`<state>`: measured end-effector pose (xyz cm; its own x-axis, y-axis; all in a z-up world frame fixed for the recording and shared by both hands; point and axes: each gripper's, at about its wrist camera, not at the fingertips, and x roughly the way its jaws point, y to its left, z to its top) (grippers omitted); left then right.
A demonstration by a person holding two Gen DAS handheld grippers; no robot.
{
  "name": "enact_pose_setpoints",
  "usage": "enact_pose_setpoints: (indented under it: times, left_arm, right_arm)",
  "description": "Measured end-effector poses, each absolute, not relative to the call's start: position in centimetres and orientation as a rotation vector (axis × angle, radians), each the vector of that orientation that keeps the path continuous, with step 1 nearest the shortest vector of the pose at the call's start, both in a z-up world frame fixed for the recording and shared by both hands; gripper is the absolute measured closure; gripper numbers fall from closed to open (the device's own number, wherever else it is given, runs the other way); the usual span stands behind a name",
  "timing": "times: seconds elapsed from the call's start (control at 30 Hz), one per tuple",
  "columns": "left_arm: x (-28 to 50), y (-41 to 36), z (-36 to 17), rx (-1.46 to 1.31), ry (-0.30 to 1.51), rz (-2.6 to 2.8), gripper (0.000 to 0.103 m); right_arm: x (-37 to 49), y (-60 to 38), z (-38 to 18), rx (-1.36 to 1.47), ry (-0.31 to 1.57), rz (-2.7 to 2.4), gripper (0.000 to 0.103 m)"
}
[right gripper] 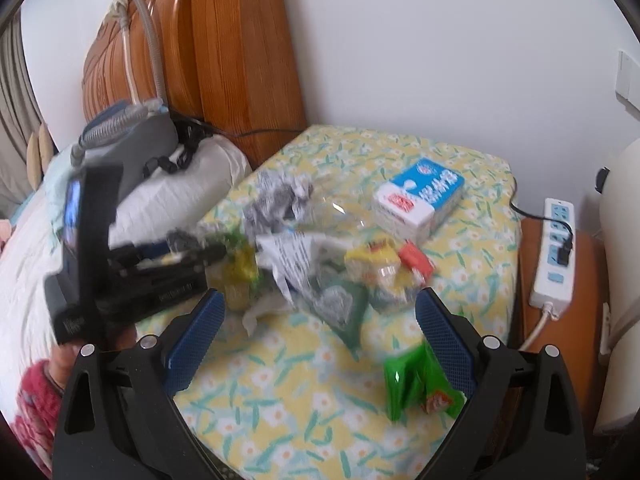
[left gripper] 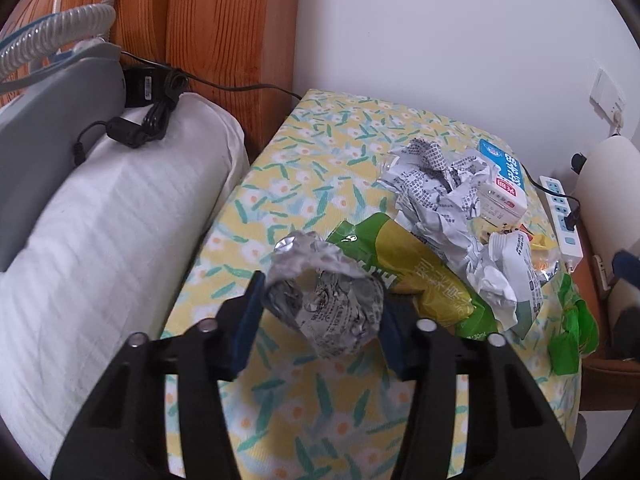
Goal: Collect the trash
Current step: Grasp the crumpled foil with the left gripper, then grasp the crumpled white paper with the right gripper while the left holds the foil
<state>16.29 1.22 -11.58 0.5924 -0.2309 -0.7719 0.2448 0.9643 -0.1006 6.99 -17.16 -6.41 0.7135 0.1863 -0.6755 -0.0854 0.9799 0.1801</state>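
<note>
My left gripper [left gripper: 320, 326] is shut on a crumpled silver foil wrapper [left gripper: 324, 304], with both blue pads against its sides, just above the floral cloth [left gripper: 320, 140]. Behind it lies a trash pile: a green and yellow bag [left gripper: 416, 276], crumpled printed paper [left gripper: 436, 184], a white wrapper [left gripper: 504, 276] and a blue and white carton [left gripper: 500, 188]. My right gripper [right gripper: 320, 338] stands open over the near cloth with nothing between its pads. A green wrapper [right gripper: 416, 380] lies by its right finger. The left gripper [right gripper: 176, 246] shows blurred at the pile's left edge.
A white pillow [left gripper: 100, 240] carrying a grey machine [left gripper: 48, 120] and a black adapter [left gripper: 140, 84] borders the cloth on the left. A wooden headboard [left gripper: 224, 20] stands behind. A power strip [left gripper: 560, 216] lies on a wooden surface to the right. A red patterned sleeve [right gripper: 32, 400] is at lower left.
</note>
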Motion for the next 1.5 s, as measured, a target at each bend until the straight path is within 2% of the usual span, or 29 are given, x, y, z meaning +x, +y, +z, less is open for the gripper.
enact_pose_setpoints:
  times: [0.17,0.33,0.47,0.5,0.57,0.6,0.8,0.87,0.97,1.5]
  left_arm:
    - [16.2,1.4,-11.6,0.009,0.886,-0.277,0.058]
    - [15.9,1.9,-11.3,0.002,0.870,-0.280,0.059]
    - [15.5,2.7,-10.7,0.001,0.856,-0.275,0.059]
    - [15.4,2.9,-10.5,-0.001,0.853,-0.273,0.059]
    - [15.2,3.3,-10.0,-0.012,0.843,-0.269,0.059]
    - [15.0,3.5,-9.8,-0.017,0.838,-0.268,0.059]
    - [13.1,4.4,-8.3,-0.003,0.807,-0.261,0.060]
    - [12.6,4.5,-8.0,-0.004,0.802,-0.262,0.061]
    - [11.6,4.7,-7.6,-0.001,0.790,-0.266,0.061]
    - [6.7,5.1,-5.7,0.002,0.757,-0.283,0.061]
  right_arm:
    - [11.8,-15.6,-5.7,0.119,0.770,0.164,0.007]
    - [17.5,-14.8,-7.3,0.163,0.858,0.143,0.008]
    - [19.7,-14.2,-8.6,0.177,0.924,0.138,0.023]
    - [20.0,-14.0,-8.8,0.169,0.937,0.141,0.034]
    - [20.5,-13.8,-9.4,0.179,0.965,0.159,0.049]
    - [20.5,-13.8,-9.4,0.186,0.967,0.166,0.052]
    - [19.5,-13.7,-8.5,0.204,0.933,0.184,0.062]
    - [18.9,-13.8,-7.8,0.206,0.911,0.184,0.062]
    - [17.7,-14.2,-6.6,0.218,0.877,0.191,0.070]
    - [8.3,-16.4,-2.7,0.216,0.741,0.205,0.073]
